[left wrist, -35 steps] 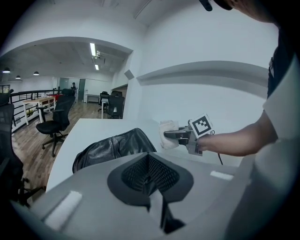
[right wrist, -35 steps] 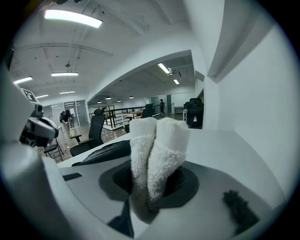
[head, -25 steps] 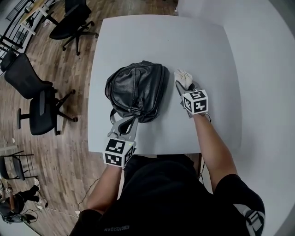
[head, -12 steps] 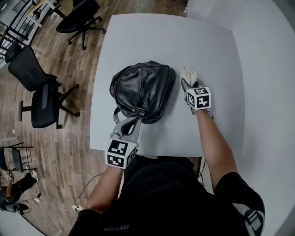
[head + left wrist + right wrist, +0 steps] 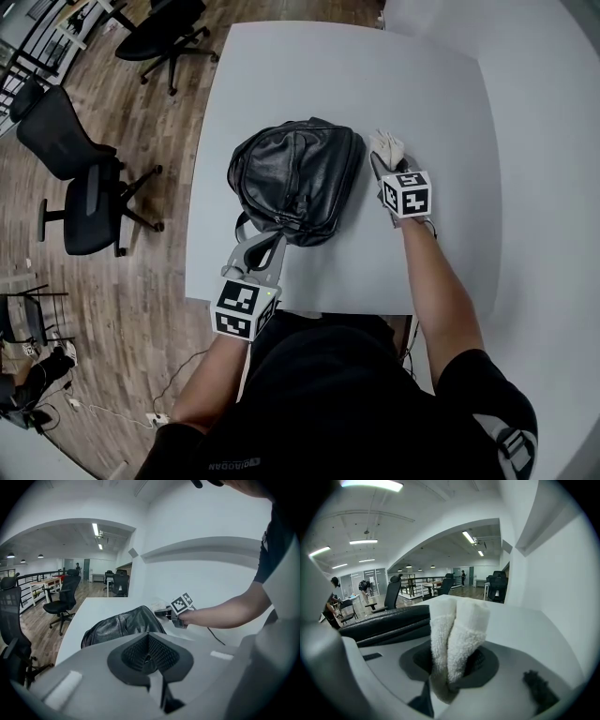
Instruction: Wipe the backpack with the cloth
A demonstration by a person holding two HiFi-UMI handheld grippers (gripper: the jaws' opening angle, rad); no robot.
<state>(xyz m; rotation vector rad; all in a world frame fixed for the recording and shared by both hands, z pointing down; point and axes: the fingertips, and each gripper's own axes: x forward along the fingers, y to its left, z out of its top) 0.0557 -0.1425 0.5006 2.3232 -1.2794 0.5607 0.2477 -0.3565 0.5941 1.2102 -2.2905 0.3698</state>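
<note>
A black leather backpack lies on the white table; in the left gripper view the backpack lies just beyond my jaws. My left gripper points at its near edge, by a strap, and the left gripper is shut with nothing visible between its pads. My right gripper rests just right of the bag, shut on a folded white cloth. In the right gripper view the cloth sticks up out of that gripper, with the backpack to its left.
Black office chairs stand on the wooden floor left of the table, and another chair stands at the far left corner. A white wall runs close along the table's right side. My body is at the table's near edge.
The view has shifted a little, so the backpack and the right gripper sit slightly up and to the right in the picture. Both grippers keep the same grip and much the same places.
</note>
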